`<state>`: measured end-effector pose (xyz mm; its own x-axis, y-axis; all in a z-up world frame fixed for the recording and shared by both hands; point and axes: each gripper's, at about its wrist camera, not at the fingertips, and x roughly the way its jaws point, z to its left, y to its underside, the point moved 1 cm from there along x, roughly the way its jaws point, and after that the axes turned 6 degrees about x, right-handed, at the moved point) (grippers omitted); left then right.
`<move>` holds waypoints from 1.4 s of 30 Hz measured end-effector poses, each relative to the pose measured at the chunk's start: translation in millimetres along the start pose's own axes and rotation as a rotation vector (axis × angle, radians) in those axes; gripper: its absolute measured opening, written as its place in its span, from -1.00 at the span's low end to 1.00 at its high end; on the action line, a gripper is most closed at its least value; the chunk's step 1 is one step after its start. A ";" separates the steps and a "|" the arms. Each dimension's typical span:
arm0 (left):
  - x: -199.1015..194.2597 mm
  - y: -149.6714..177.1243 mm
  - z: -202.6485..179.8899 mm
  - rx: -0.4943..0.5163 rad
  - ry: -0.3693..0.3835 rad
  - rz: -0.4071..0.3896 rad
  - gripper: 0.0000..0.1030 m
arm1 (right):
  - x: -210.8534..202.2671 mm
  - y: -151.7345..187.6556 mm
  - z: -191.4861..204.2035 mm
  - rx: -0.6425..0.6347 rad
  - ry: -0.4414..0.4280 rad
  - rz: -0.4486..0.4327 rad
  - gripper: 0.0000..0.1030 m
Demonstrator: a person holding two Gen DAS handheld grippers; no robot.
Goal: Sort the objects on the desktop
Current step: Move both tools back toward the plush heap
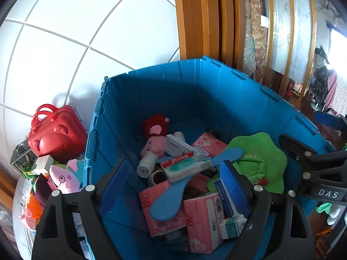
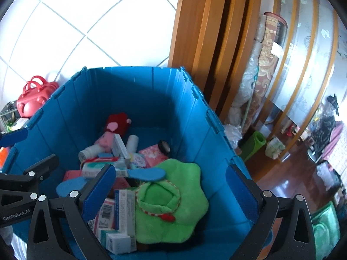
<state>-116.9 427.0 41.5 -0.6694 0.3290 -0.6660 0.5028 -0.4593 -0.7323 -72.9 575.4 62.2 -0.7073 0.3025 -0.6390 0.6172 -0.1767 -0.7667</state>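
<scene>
Both grippers angled down over deep blue plastic crate [image 2: 151, 99]; left gripper [image 1: 171, 186] and right gripper [image 2: 171, 190] jaws open, empty. Green flower-shaped plush cushion [image 2: 177, 203] lies in crate. Left view alone shows pink plush toy [image 1: 65, 177] outside.

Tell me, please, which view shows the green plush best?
The right wrist view: the green plush lies whole between the open right gripper fingers, its pouch and red tag clear. The left wrist view shows the plush farther off, partly hidden behind a finger.
</scene>
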 end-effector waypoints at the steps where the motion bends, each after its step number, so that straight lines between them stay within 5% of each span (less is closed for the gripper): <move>1: -3.5 1.1 -0.4 0.000 0.000 -0.009 0.67 | -2.5 0.6 0.7 0.000 -0.002 -0.004 0.99; 15: -67.9 34.3 29.3 -0.080 -0.021 -0.162 0.67 | -65.2 22.6 27.2 0.052 -0.107 -0.152 1.00; 20: -93.0 59.2 59.9 -0.127 -0.079 -0.208 0.67 | -89.3 28.4 55.1 0.062 -0.220 -0.234 1.00; 32: -132.0 147.7 190.3 -0.312 -0.254 -0.181 0.68 | -126.9 39.5 186.1 -0.037 -0.479 -0.294 1.00; 42: -144.8 256.9 325.1 -0.467 -0.399 -0.088 0.68 | -113.1 62.1 316.6 -0.138 -0.593 -0.172 1.00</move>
<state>-68.5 -6.8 -4.0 -0.8265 -0.0259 -0.5623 0.5626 -0.0053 -0.8267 -63.7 233.7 67.3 -0.8467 -0.2620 -0.4630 0.4883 -0.0371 -0.8719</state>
